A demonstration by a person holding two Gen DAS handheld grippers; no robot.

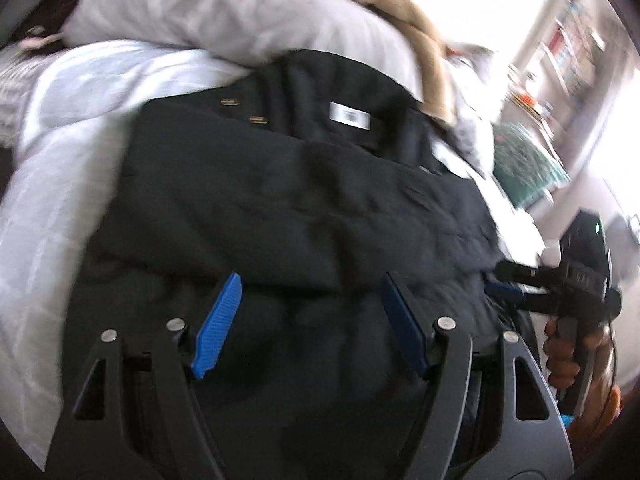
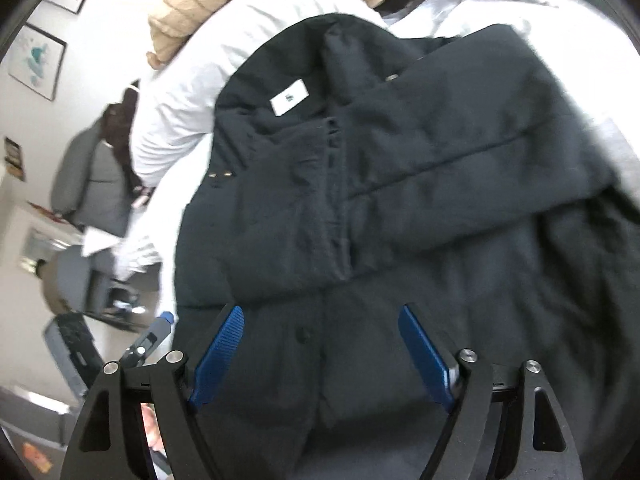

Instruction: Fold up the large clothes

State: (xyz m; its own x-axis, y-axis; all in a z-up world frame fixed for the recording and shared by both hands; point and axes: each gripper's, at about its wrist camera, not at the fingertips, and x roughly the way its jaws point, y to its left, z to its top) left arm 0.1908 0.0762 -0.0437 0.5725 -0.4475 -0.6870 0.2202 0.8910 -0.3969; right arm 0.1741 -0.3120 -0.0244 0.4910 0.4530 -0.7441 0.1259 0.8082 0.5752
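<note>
No container held anything in either view. The dark padded coat (image 2: 400, 184) lay spread on a white quilted duvet (image 1: 60, 184), collar toward the pillows, with a white neck label (image 2: 289, 98) showing inside the collar. One sleeve (image 2: 480, 152) was folded across the front. In the left wrist view small brass-coloured fittings (image 1: 244, 110) showed near the collar, and a dark button (image 2: 303, 335) sat on the placket in the right wrist view.

The left gripper (image 1: 312, 296) hovered over the lower part of the coat, its blue ribbed pads (image 1: 218, 328) spread apart and gripping nothing. The right gripper (image 2: 320, 328) was likewise over the coat's lower front, released, with only the fabric lying beneath the gap. In the left wrist view the right gripper appeared at the coat's right edge, carried by the person's hand (image 1: 560, 356).

A white pillow (image 1: 224, 12) and a tan knitted garment (image 2: 192, 4) lay beyond the collar. A teal patterned cushion (image 1: 528, 172) sat to the right, with blurred shelving (image 1: 568, 40) behind. Framed prints (image 2: 36, 60) hung on the pale wall, and a grey chair (image 2: 92, 176) draped with a dark item stood beside the bed.
</note>
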